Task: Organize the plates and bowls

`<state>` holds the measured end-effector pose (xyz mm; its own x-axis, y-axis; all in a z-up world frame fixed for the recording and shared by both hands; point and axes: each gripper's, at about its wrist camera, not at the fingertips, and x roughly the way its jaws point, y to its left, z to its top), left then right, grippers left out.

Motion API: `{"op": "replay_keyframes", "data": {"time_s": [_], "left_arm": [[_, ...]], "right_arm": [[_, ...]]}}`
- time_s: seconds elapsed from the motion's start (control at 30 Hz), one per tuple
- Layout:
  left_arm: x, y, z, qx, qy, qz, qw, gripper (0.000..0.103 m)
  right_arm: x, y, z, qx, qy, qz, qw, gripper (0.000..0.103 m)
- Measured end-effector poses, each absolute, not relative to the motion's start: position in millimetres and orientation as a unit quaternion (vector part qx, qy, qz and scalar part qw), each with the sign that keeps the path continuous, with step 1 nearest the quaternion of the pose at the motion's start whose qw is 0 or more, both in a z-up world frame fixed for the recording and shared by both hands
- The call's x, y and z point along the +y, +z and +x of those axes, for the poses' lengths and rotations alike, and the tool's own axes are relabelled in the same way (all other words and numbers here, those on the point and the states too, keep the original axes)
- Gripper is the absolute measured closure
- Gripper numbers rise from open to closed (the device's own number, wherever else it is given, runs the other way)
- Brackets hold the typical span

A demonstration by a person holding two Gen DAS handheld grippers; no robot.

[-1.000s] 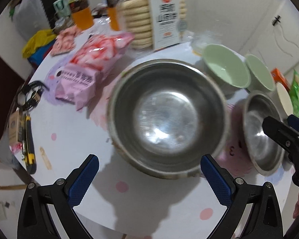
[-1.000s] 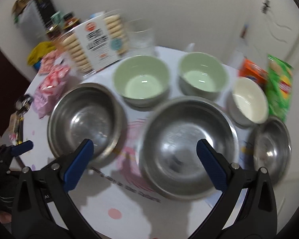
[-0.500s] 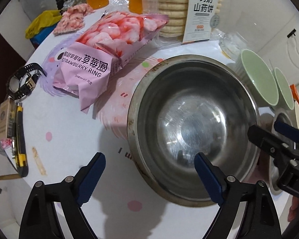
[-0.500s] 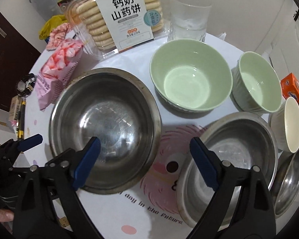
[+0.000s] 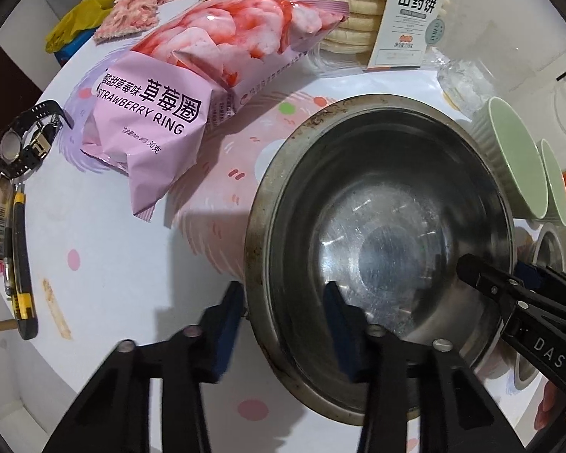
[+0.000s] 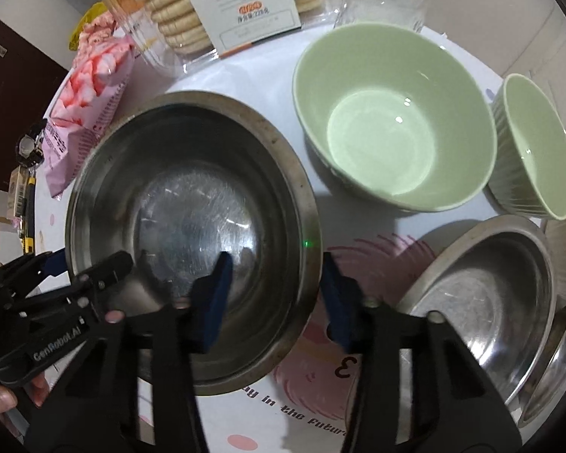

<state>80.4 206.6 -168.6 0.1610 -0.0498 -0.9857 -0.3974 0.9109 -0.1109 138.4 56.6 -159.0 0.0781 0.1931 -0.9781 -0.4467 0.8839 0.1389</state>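
Steel bowl [image 5: 381, 234] rim between both closing jaws, unpinched; green bowls' [image 6: 392, 117] insides only from right wrist.

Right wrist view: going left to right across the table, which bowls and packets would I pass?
Pink snack bag → large steel bowl → big green bowl → smaller green bowl. The second steel bowl lies nearer, below the green ones, so I leave it out of the order.
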Motion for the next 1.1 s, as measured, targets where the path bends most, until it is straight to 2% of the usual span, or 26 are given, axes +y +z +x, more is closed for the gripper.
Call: {"op": "replay_keyframes", "data": {"time_s": [0.03,0.1,0.2,0.7,1.1], "left_arm": [[206,-170,81,0.638,0.12,-0.173,0.74,0.073],[208,-172,84,0.638,0.117,-0.175,0.741,0.082],[211,-175,86,0.637,0.115,-0.184,0.74,0.083],[217,-160,65,0.619,0.105,-0.183,0.756,0.084],[208,-145,28,0.616,0.073,-0.15,0.77,0.084]], "right_arm": [[56,-160,139,0.642,0.218,-0.099,0.728,0.065],[56,-161,139,0.641,0.21,-0.101,0.731,0.075],[51,-161,141,0.644,0.205,-0.095,0.731,0.085],[44,-146,132,0.631,0.211,-0.082,0.742,0.086],[21,-122,75,0.623,0.203,-0.056,0.753,0.087]]}}
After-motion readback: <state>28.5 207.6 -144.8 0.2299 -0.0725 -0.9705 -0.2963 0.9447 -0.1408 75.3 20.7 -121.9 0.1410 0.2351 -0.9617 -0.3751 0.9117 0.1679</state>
